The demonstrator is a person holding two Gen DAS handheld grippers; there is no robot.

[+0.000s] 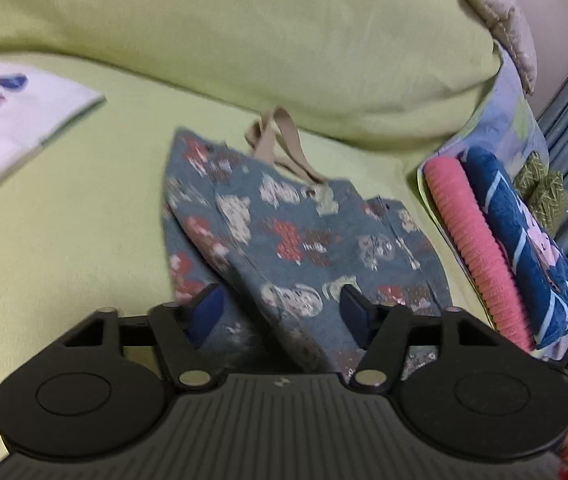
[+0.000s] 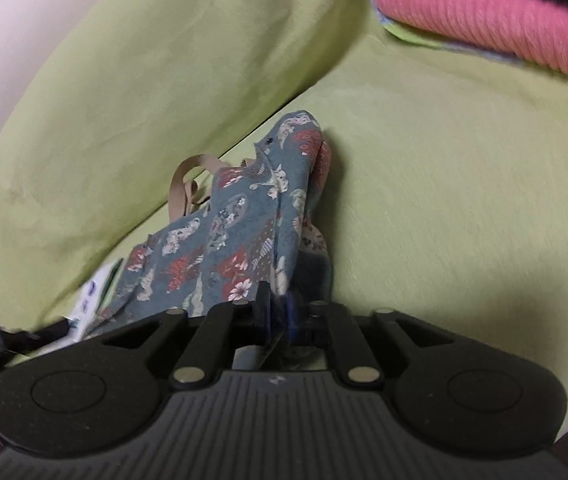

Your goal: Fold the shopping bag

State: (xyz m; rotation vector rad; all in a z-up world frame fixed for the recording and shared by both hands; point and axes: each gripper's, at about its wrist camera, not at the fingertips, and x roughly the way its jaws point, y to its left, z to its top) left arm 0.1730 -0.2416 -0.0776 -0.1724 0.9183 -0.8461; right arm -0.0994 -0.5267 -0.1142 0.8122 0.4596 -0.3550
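Observation:
The shopping bag is blue-grey cloth with a red and white print and beige handles. It lies crumpled on the green sheet, partly folded over itself. In the left wrist view my left gripper stands open just over the bag's near end, a raised fold of cloth between its blue pads without being pressed. In the right wrist view my right gripper is shut on an edge of the shopping bag, which is pulled up into a ridge. The handles trail to the left.
A large green pillow lies behind the bag. A white printed cloth rests at the far left. A pink ribbed towel and a blue towel are stacked at the right, close to the bag. Bare green sheet lies right of it.

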